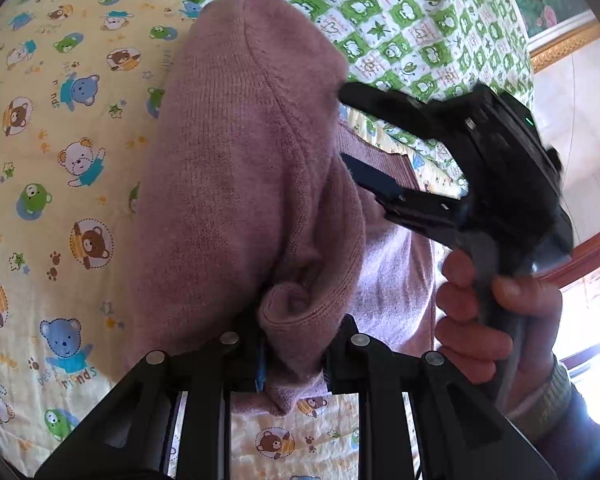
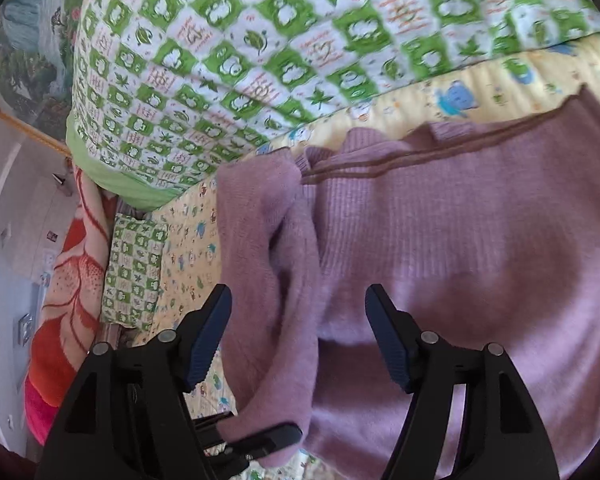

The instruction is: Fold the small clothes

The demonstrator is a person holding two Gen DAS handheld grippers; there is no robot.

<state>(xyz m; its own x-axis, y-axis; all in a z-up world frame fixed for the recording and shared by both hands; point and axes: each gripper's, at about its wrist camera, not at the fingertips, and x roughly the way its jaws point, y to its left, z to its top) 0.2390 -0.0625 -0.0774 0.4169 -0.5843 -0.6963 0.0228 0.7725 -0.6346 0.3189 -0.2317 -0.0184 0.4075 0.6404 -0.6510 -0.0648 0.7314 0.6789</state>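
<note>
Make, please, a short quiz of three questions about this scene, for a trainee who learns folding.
1. True or false: the left gripper is shut on the pink sweater's sleeve.
2. What stands between the right gripper's open jaws? A) a green pillow B) the pink sweater C) nothing
3. Complete: the sweater lies on a yellow sheet printed with ____.

Key: 1 true; 2 B; 3 bears.

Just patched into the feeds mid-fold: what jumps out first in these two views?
The mauve knit sweater fills both views, spread on the yellow bear-print sheet. The left gripper is shut on a bunched fold of its sleeve, which drapes up and over. The right gripper stands open above the sweater, with the green checked quilt heaped behind.
</note>
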